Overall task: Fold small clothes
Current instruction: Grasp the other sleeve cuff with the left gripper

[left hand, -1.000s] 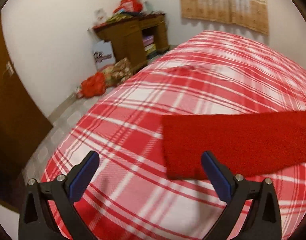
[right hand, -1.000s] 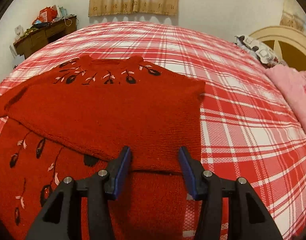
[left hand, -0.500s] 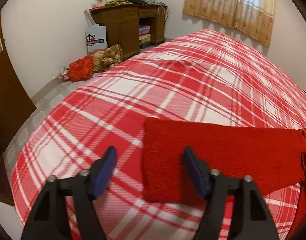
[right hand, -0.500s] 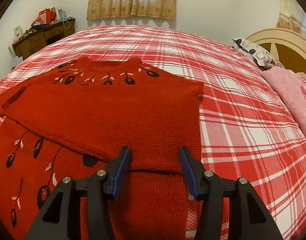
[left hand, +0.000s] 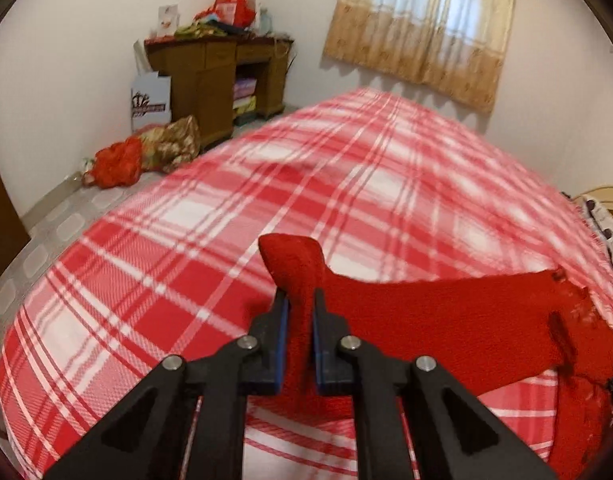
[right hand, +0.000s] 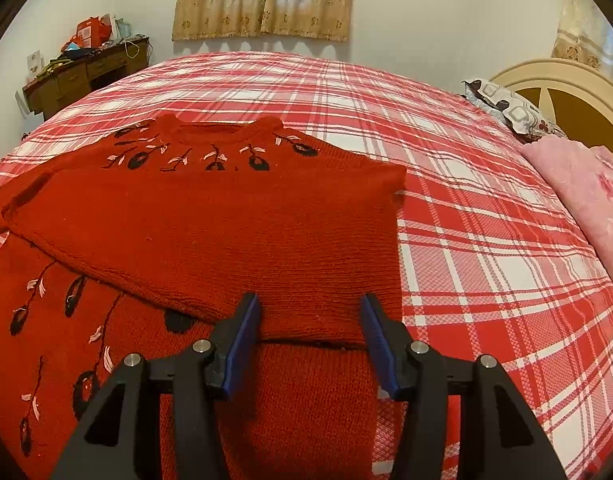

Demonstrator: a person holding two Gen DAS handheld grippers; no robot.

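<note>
The left gripper (left hand: pixel 299 322) has its jaws closed on the cuff end of the red sweater's sleeve (left hand: pixel 446 320), which rises in a pinched peak ahead of them and trails off to their right over the plaid bed (left hand: pixel 186 240). The right gripper (right hand: pixel 311 334) hovers with jaws spread wide, unloaded, above the red sweater (right hand: pixel 226 232); its other sleeve lies folded across the body ahead of and between these jaws.

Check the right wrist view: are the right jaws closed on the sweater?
No, the right gripper hangs open above the red sweater, its jaws spread apart.
</note>
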